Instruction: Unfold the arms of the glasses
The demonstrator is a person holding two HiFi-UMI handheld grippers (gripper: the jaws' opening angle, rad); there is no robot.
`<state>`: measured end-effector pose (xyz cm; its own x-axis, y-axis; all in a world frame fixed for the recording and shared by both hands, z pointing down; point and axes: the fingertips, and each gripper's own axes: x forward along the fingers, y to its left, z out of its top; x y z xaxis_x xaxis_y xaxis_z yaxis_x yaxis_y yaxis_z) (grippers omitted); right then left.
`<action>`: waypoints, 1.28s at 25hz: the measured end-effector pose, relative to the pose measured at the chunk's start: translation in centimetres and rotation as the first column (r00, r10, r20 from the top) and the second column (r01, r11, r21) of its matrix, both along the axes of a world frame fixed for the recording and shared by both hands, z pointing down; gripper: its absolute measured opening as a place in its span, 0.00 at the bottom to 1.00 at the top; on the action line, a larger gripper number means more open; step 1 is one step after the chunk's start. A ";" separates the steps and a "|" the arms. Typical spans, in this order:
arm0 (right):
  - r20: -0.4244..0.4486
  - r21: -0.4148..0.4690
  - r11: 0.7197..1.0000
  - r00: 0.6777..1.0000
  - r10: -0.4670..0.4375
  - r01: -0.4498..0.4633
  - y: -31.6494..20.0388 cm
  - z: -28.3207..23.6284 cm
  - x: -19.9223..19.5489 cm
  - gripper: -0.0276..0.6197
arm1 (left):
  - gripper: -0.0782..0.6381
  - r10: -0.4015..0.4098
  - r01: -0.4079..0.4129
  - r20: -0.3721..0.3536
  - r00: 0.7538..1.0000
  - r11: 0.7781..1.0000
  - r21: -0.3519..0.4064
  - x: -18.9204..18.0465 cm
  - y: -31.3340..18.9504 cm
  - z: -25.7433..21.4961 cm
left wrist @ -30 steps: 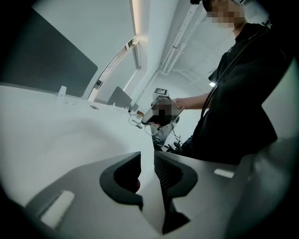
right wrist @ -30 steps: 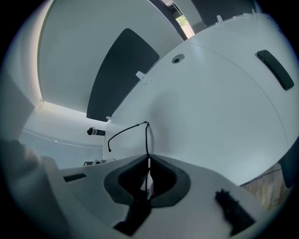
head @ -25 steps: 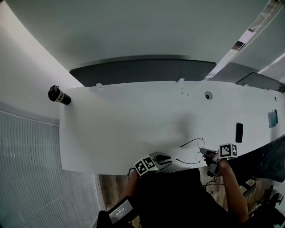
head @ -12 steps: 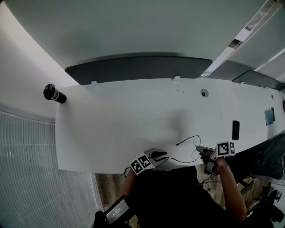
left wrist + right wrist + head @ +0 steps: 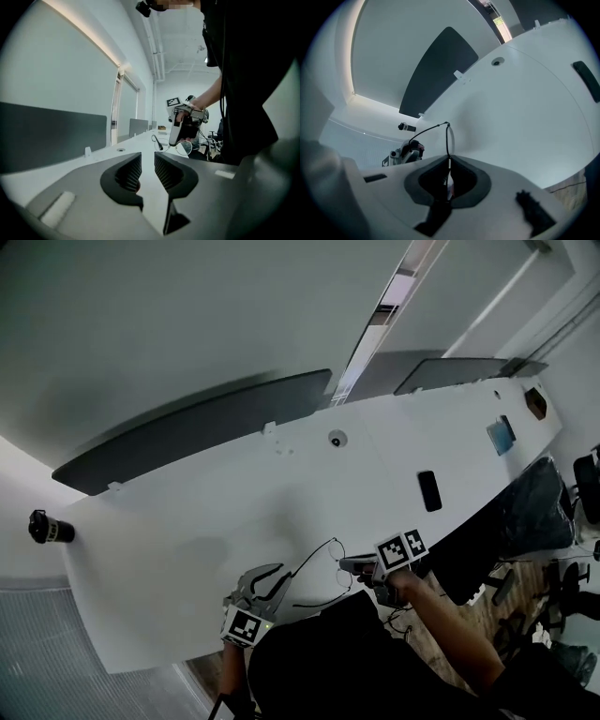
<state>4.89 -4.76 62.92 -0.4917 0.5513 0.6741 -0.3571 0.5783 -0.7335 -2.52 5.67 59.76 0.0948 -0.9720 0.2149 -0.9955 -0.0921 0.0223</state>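
Thin black wire-rimmed glasses (image 5: 339, 570) are held just above the near edge of the white table (image 5: 234, 512). My right gripper (image 5: 350, 565) is shut on their frame beside a lens. The right gripper view shows that lens rim (image 5: 449, 140) rising out of the closed jaws, with one arm (image 5: 425, 131) swung out to the left. My left gripper (image 5: 272, 581) hovers to the left of the glasses, close to the arm's tip. It is open with nothing between its ribbed pads (image 5: 130, 171). From the left gripper view, the right gripper (image 5: 183, 125) and a lens (image 5: 185, 148) sit ahead of the jaws.
A black phone-like slab (image 5: 428, 490) lies on the table right of the glasses. A black cylinder (image 5: 47, 528) sits at the far left edge. A round grommet (image 5: 336, 439) and a dark divider panel (image 5: 187, 423) lie at the back. A bluish item (image 5: 500, 435) is far right.
The left gripper has risen off the table edge, rolled, and come closer to the glasses' arm. The right gripper has kept its hold and barely moved. The head view has tilted.
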 end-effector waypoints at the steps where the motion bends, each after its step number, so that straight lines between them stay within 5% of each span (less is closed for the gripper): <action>1: 0.001 -0.005 0.999 0.999 0.034 -0.034 -0.3 -0.2 0.0 0.07 | 0.24 0.031 -0.031 0.019 0.999 0.999 0.014 0.3 -0.8 -0.7; 4: 0.000 -0.043 0.992 0.993 0.116 -0.116 -0.8 0.2 0.0 0.07 | 0.24 0.090 -0.095 0.086 0.992 0.994 0.051 0.5 -2.1 -1.8; 8: -0.009 -0.077 0.990 0.993 0.117 -0.117 0.4 1.7 -0.1 0.07 | 0.25 0.102 -0.108 0.117 0.988 0.993 0.041 0.3 -0.8 -1.3; 23: 0.009 -0.046 0.990 0.991 0.130 -0.130 0.5 0.8 3.1 0.07 | 0.29 0.180 -0.179 0.008 0.984 0.981 -0.072 4.7 -2.0 -0.5; 25: -0.006 0.020 0.993 0.993 0.118 -0.117 -0.4 0.6 3.6 0.07 | 0.29 0.176 -0.177 -0.028 0.984 0.982 -0.072 4.2 -2.3 -0.6; 28: -0.020 0.161 0.987 1.000 -0.014 0.017 -0.7 0.2 2.7 0.07 | 0.29 0.198 -0.206 -0.134 0.971 0.977 -0.048 2.8 -3.5 -1.2; 32: -0.018 0.275 0.948 0.987 -0.162 0.161 -0.3 -0.8 1.5 0.07 | 0.29 0.319 -0.372 -0.350 0.881 0.923 -0.093 4.9 -5.2 -0.1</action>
<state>6.35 -5.02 62.12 -0.4148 0.4170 0.8087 -0.2398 0.8073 -0.5393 2.34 0.49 59.68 0.5082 -0.8217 0.2579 -0.8358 -0.3983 0.3779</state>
